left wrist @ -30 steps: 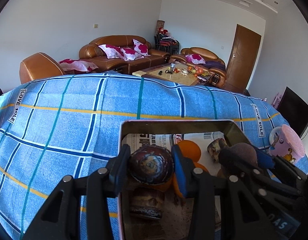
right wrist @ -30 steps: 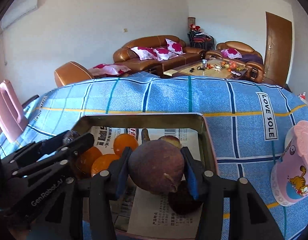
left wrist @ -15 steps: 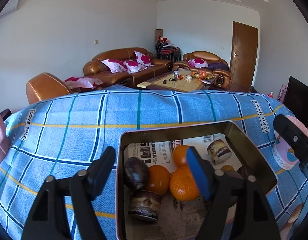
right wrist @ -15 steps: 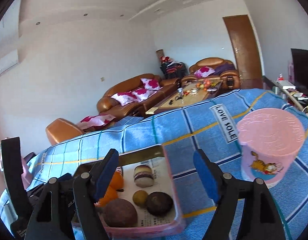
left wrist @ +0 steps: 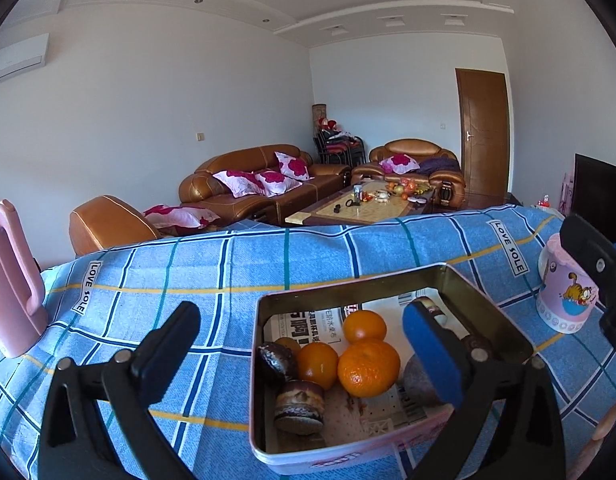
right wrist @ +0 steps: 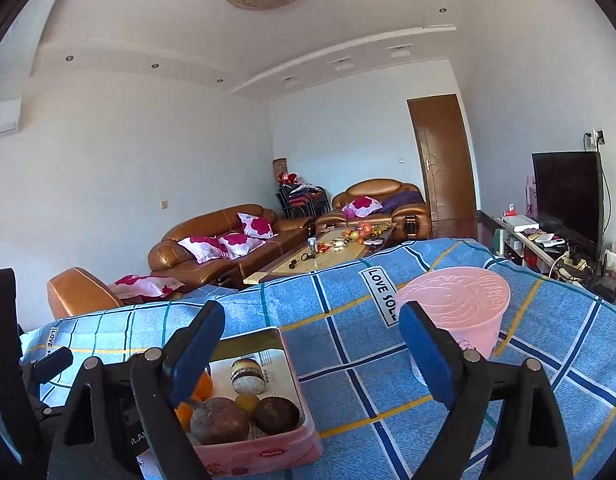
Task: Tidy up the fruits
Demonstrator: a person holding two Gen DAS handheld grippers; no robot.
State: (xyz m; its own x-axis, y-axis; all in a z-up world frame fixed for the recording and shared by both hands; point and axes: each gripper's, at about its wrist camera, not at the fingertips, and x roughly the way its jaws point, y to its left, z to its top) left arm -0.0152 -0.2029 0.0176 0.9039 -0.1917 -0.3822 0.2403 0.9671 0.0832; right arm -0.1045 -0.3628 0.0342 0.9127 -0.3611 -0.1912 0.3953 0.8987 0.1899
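A pink tin (left wrist: pixel 347 280) lined with newspaper sits on the blue checked cloth. It holds three oranges (left wrist: pixel 367 366), a dark round fruit (left wrist: pixel 276 362), a banded dark fruit (left wrist: pixel 300 404) and a brown round fruit (left wrist: pixel 419 380). My left gripper (left wrist: pixel 300 336) hovers just before the tin, its jaws opening wide with nothing between them. My right gripper (right wrist: pixel 311 340) hangs to the right of the tin (right wrist: pixel 244 336), jaws also opening and empty. The brown fruit (right wrist: pixel 218 420) lies at the tin's near edge.
A pink cup (right wrist: pixel 455 316) with a cartoon cat stands right of the tin, just behind my right gripper's right finger. A pink jug (left wrist: pixel 8 280) stands at the far left. Sofas and a coffee table lie beyond the table edge.
Both grippers let go of their fruits, a dark one on the left and a brown one on the right, which now lie in the tin. Both opened and drew back; the right swung towards the cup.
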